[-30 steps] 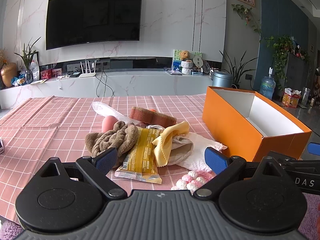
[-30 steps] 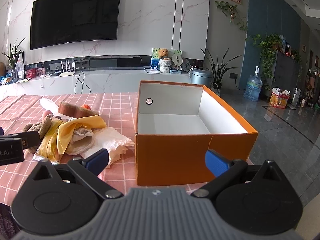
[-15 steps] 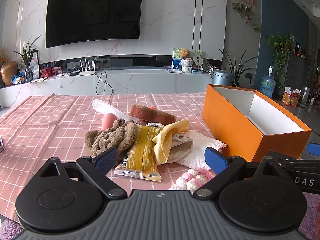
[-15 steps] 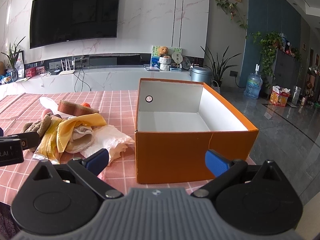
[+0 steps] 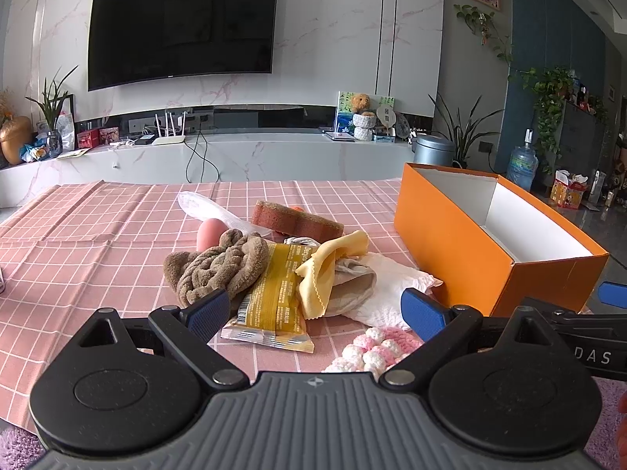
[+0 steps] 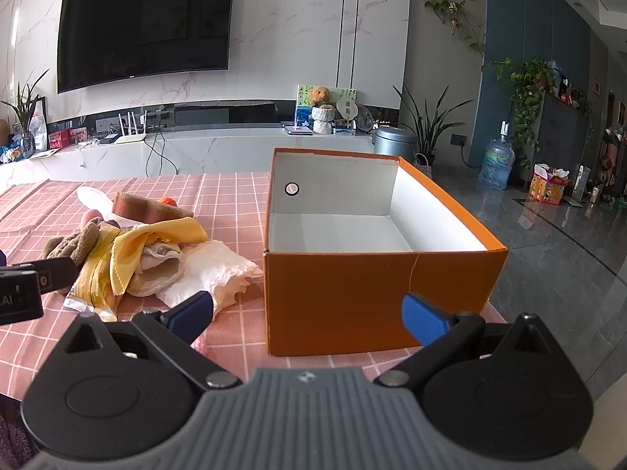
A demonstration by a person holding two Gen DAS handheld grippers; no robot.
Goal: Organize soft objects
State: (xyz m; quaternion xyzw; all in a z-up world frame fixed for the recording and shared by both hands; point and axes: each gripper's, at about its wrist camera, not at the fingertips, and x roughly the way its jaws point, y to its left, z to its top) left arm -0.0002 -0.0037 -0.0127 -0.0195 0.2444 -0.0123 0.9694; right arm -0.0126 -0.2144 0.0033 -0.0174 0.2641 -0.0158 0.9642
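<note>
A heap of soft things lies on the pink checked tablecloth: a brown knitted cloth, a yellow snack packet, a yellow cloth, a white tissue, a brown sponge and a pink egg-shaped puff. A pink and white crocheted piece lies nearest. My left gripper hovers open just short of the heap. An empty orange box stands to the right, and my right gripper is open in front of its near wall.
Part of the left gripper's body shows at the left edge of the right wrist view. A clear plastic bag lies behind the heap. The table's right edge runs beside the box, with grey floor beyond. A TV and a long white counter stand behind.
Both views have shifted slightly: the heap and the box sit a little lower and closer in frame. Nothing on the table has moved, and both grippers stay open.
</note>
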